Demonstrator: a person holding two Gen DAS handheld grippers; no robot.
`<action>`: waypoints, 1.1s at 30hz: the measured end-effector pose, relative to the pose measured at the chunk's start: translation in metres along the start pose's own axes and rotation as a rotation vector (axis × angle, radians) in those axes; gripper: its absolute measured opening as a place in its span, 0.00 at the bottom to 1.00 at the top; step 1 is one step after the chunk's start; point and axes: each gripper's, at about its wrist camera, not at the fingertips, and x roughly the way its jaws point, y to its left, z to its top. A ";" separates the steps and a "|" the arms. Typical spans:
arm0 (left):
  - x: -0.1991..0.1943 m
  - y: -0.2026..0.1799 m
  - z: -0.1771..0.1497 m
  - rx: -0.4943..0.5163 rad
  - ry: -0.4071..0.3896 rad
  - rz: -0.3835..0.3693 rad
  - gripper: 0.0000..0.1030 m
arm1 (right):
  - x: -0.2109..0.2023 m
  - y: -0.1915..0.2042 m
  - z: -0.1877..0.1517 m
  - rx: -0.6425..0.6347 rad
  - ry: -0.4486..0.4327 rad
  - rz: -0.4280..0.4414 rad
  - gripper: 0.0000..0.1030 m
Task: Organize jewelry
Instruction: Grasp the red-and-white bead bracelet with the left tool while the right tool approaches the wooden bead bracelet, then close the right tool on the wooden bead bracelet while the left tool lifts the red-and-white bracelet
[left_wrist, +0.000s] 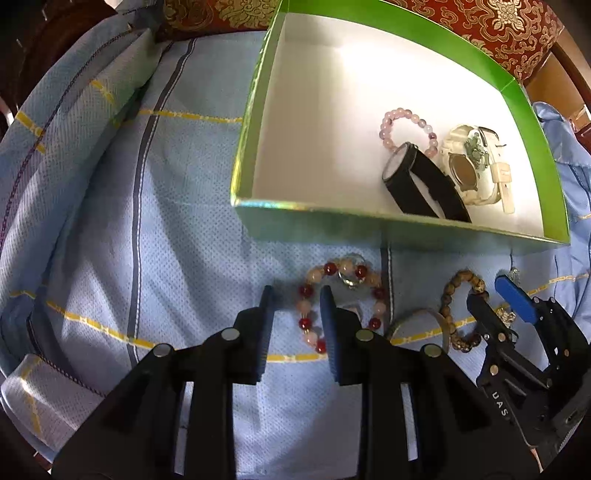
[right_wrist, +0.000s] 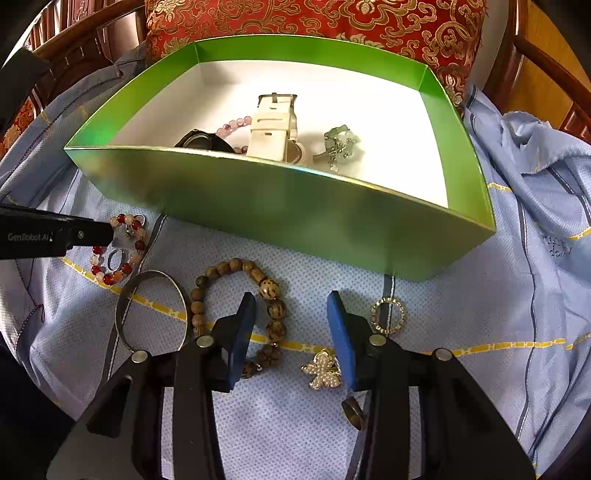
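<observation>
A red and peach bead bracelet lies on the blue cloth with a silver ring inside its loop. My left gripper points down over it, open, with the bracelet's left beads loose between the jaws. My right gripper is open over a brown wooden bead bracelet, whose right side lies between its fingers untouched. The green box holds a pink bead bracelet, a black watch, a white watch and a green charm.
On the cloth in front of the box lie a silver bangle, a pearl butterfly brooch, a gold ring-shaped piece and a dark ring. A red and gold cushion and wooden chair arms stand behind the box.
</observation>
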 end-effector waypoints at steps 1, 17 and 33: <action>0.000 -0.002 0.002 0.005 -0.004 0.006 0.24 | 0.000 0.000 0.000 -0.003 -0.002 -0.004 0.41; -0.006 -0.062 -0.011 0.127 -0.090 0.098 0.08 | -0.003 0.021 -0.007 -0.090 -0.031 -0.014 0.12; -0.079 -0.080 -0.027 0.193 -0.297 0.043 0.08 | -0.043 0.004 -0.008 -0.010 -0.106 0.004 0.11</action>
